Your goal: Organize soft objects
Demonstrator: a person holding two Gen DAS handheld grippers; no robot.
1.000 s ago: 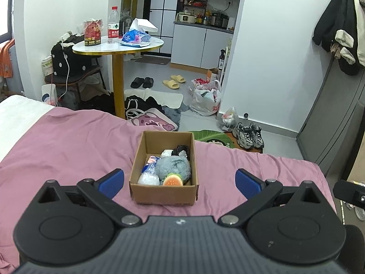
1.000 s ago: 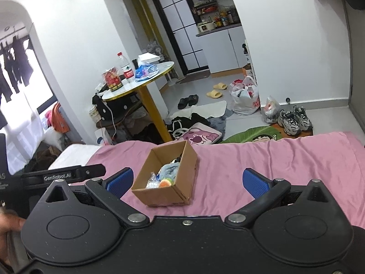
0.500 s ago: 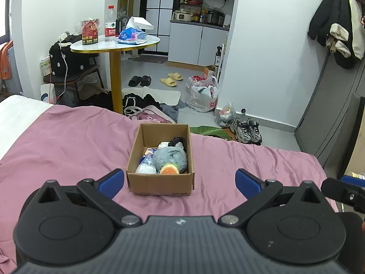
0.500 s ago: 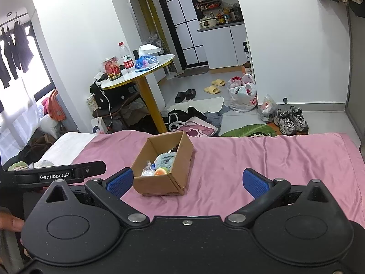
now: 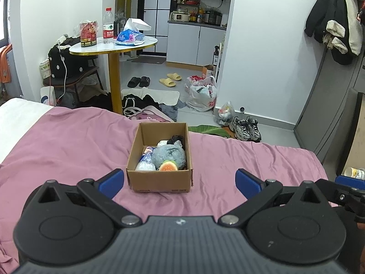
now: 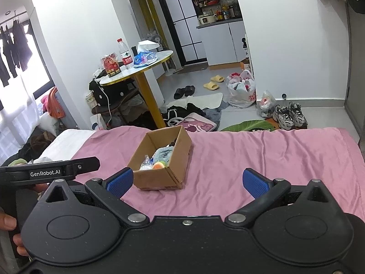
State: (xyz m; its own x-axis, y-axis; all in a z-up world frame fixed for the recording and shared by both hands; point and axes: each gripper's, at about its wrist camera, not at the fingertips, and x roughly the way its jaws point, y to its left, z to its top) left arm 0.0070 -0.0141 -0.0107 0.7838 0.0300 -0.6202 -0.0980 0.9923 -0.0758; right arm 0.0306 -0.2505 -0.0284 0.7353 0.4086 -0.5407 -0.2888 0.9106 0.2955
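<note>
Cardboard box (image 5: 159, 178) sits on the pink bedsheet (image 5: 68, 141), near the foot edge of the bed, top open. Inside: grey fluffy plush (image 5: 168, 156) filling the middle/right, an orange-and-green round soft toy (image 5: 168, 166) at the near wall just in front of the plush and touching it, a clear crinkly packet (image 5: 145, 166) in the near-left corner w/ a blue-and-white packet (image 5: 147, 154) just behind it, a small white item (image 5: 163, 143) and sth black (image 5: 175, 139) toward the far end; can't tell what those two are.

Left gripper (image 5: 179, 180): jaws wide apart, blue pads (image 5: 111, 182) empty, holding nothing, hovering above the sheet w/ the box between and just beyond the fingertips in the left wrist view. Right gripper (image 6: 186, 180): jaws also wide apart, empty, above the sheet; in its view the box (image 6: 159, 178) lies toward the left finger, turned at an angle, near corner pointing to the camera. Plush (image 6: 163, 155) and orange toy (image 6: 158, 165) show over the rim.

Left gripper body w/ "GenRobot.AI" label (image 6: 45, 173) shows at the left edge of the right wrist view; fingers of a hand (image 6: 9, 228) grip below it.

Bkgd: round white table (image 5: 114, 45) on a yellow leg w/ water bottle (image 5: 108, 26), red snack tub (image 5: 88, 34) and blue packets. Floor beyond the bed: black slippers (image 5: 138, 81), yellow slippers (image 5: 170, 80), plastic bags, grey sneakers (image 5: 245, 129).
</note>
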